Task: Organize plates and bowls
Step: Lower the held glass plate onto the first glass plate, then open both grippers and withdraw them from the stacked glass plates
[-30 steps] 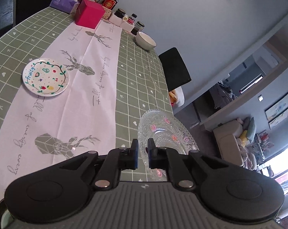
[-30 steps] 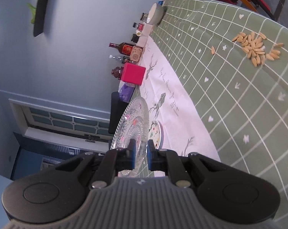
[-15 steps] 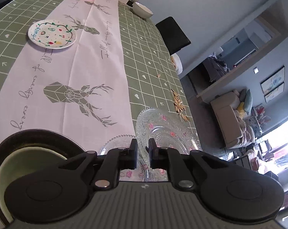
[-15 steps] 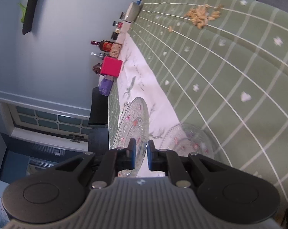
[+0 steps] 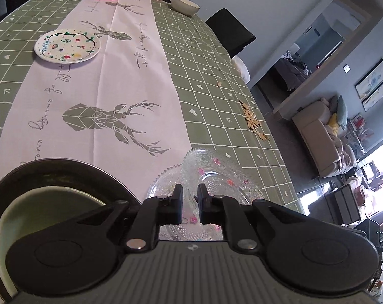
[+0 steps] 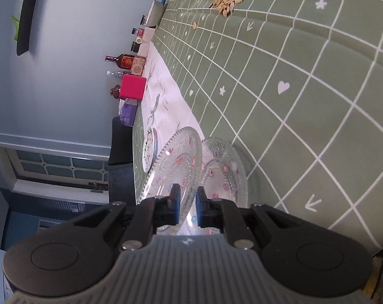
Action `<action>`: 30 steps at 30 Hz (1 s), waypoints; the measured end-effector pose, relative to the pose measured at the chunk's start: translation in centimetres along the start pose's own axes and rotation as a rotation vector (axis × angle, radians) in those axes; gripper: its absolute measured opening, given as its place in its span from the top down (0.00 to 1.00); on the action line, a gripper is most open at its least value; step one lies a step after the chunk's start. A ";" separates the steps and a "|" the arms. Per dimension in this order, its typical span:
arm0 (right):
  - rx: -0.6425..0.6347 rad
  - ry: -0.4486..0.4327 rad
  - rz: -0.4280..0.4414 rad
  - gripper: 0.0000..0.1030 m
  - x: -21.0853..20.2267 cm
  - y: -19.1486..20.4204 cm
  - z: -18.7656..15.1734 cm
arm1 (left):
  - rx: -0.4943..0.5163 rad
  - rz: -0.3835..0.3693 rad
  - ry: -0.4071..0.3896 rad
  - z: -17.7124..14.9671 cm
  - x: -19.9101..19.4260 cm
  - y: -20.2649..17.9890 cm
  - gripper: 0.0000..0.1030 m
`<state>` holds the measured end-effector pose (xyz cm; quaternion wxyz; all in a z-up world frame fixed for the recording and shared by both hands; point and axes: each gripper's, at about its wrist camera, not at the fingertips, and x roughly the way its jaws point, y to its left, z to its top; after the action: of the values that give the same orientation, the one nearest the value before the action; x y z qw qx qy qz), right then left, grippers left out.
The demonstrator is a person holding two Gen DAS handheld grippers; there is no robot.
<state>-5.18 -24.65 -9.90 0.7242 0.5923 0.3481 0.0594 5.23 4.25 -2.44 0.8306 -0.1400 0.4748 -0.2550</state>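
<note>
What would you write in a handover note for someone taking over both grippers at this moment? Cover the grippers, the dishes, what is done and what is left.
Left gripper: shut on the rim of a tilted glass plate, right by a second glass plate lying on the table.
Right gripper: also shut on a tilted glass plate's rim; I cannot tell if it is the same one.
Elsewhere: fruit-print plate on the runner, white bowl at the far end, green bowl in a dark plate nearby.
Done: glass plate in hand, not yet set down.
Left: probably stack the glass plates, then gather the rest.
</note>
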 end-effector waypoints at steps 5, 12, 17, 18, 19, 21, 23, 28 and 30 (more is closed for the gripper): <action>0.049 0.011 0.025 0.90 0.1 -0.8 0.1 | 0.038 0.013 -0.003 -0.2 -0.1 -0.3 0.88; 0.113 0.019 0.069 0.91 0.0 -1.8 0.4 | 0.039 0.019 0.003 -0.1 -0.1 -0.3 0.88; 0.136 0.000 0.081 0.89 -0.5 -2.3 0.8 | 0.051 0.046 -0.009 -0.2 -0.6 -0.1 0.88; 0.133 -0.003 0.070 0.87 -0.6 -2.2 0.8 | 0.050 0.043 -0.010 -0.2 -0.7 -0.1 0.88; 0.136 0.001 0.067 0.85 -0.5 -2.3 0.7 | 0.048 0.038 -0.007 -0.2 -0.8 -0.1 0.88; 0.156 0.019 0.062 0.82 0.0 -2.5 0.5 | 0.045 0.035 -0.002 -0.2 -0.8 -0.1 0.88; 0.160 0.025 0.063 0.82 0.4 -2.6 0.3 | 0.043 0.041 0.002 -0.2 -0.8 -0.2 0.88; 0.121 0.014 0.048 0.83 0.7 -1.8 0.3 | 0.063 0.054 -0.014 -0.3 -1.1 -0.7 0.88; 0.110 0.008 0.037 0.83 0.7 -1.6 0.4 | 0.051 0.049 0.000 -0.3 -1.2 -0.6 0.88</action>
<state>-4.89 -25.11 -11.62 0.6880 0.6373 0.3426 0.0557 4.27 4.40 -1.42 0.8399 -0.1069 0.4715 -0.2465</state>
